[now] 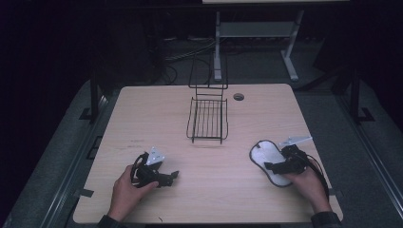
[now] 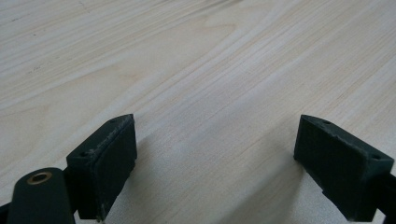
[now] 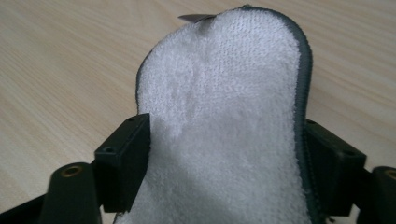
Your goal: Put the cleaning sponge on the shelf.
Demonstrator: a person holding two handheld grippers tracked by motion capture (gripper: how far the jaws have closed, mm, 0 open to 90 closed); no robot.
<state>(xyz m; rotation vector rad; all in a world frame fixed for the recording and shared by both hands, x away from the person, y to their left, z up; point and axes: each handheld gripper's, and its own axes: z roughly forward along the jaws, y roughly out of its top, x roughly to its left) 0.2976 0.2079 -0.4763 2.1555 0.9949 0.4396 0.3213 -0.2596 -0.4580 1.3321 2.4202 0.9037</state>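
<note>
A white fleecy insole (image 1: 263,153) with a dark grey edge lies flat on the wooden table (image 1: 142,114) at the right front. My right gripper (image 1: 272,166) reaches over its near end from the right. In the right gripper view the insole (image 3: 224,93) runs between the two black jaws of that gripper (image 3: 226,154); they stand wide apart and its edges touch both pads. My left gripper (image 1: 173,175) rests low at the left front, pointing right. Its jaws are open over bare wood (image 2: 215,154) with nothing between them.
A black wire rack (image 1: 207,118) with an upright back frame stands at the middle back of the table. A small round hole (image 1: 238,97) sits in the tabletop right of the rack. Dark floor and a white table frame (image 1: 256,33) lie beyond the far edge.
</note>
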